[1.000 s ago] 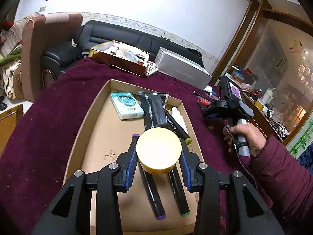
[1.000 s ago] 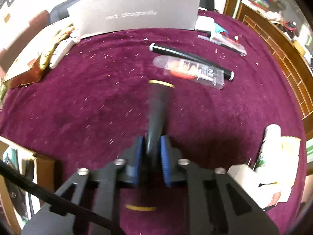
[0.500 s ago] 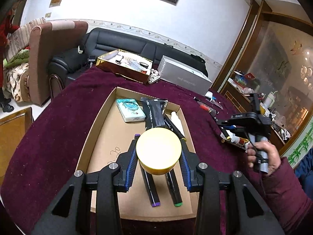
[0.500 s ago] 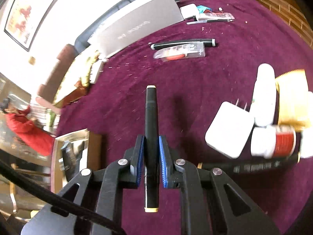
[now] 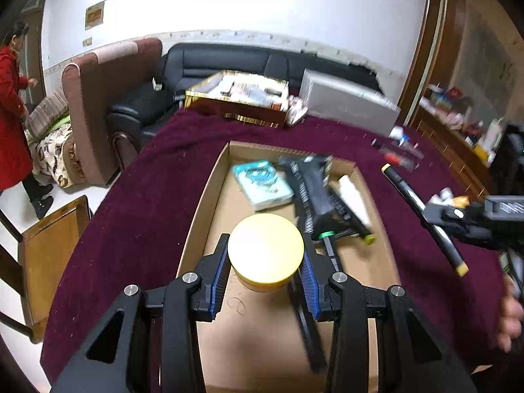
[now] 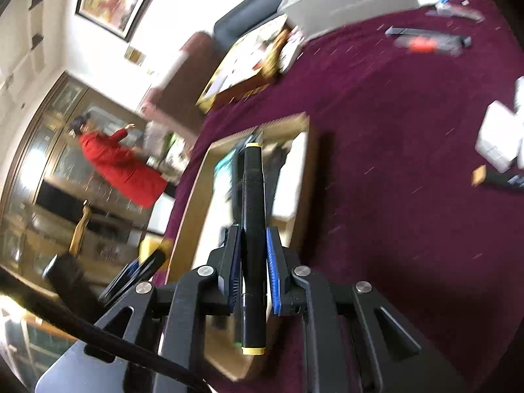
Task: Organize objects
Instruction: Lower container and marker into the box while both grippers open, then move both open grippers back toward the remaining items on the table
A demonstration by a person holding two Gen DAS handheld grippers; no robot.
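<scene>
The rigid, light, slick marker (image 6: 252, 229) is clamped mid-barrel by the right gripper (image 6: 252, 262) over the cardboard tray's (image 5: 209, 196) right edge, while the stiff yellow jar (image 5: 266, 251) is pinched sidewise by the left gripper (image 5: 266, 271) above the tray's near end.

Yellow round tin (image 5: 266, 251), black marker (image 6: 252, 229), perhaps yellow-capped

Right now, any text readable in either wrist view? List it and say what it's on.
None readable.
Grey box: faint lettering on its side, too blurred to read.
Teal-and-white pack in the cardboard tray: print blurred.
Black packet in the tray: markings blurred.
Wall plaque: too small to read.
</scene>
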